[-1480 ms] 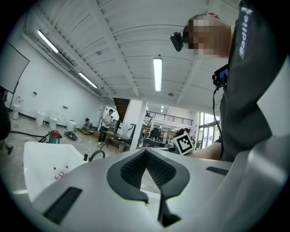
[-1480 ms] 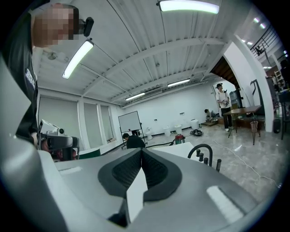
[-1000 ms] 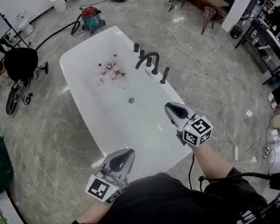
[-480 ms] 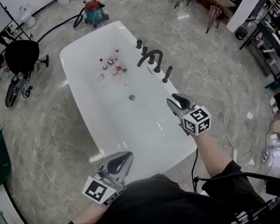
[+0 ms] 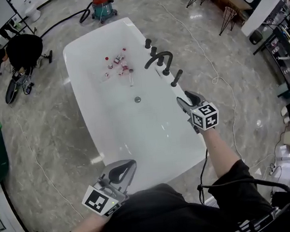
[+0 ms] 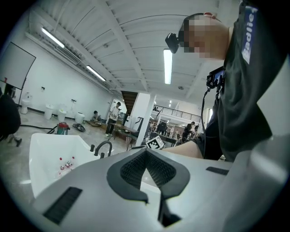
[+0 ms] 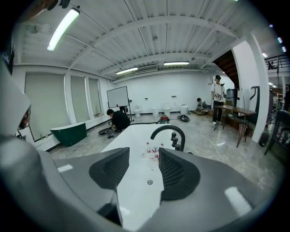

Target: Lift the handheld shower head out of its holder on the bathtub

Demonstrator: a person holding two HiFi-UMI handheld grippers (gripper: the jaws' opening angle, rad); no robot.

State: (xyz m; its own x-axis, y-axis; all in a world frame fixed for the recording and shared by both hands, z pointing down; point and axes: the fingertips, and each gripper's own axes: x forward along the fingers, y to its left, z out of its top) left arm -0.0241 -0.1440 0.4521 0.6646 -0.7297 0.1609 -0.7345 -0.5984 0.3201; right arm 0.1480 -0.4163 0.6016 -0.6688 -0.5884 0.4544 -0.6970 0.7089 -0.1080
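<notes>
The left tool (image 5: 127,166) rests shut at the bathtub's (image 5: 132,139) near end, while the shower head (image 5: 177,77) stands holstered on its right rim, where the right tool (image 5: 184,100), just opened wide and empty, risks a glancing, slipping grip.

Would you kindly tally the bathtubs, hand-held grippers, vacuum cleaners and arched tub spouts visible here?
Bathtubs: 2 (white freestanding bathtub, dark green bathtub)
Grey two-jaw grippers: 2 (left gripper; right gripper, its jaws just opening, nothing between them)
Red canister vacuum cleaner: 1
Black arched tub spout: 1
Total: 6
</notes>
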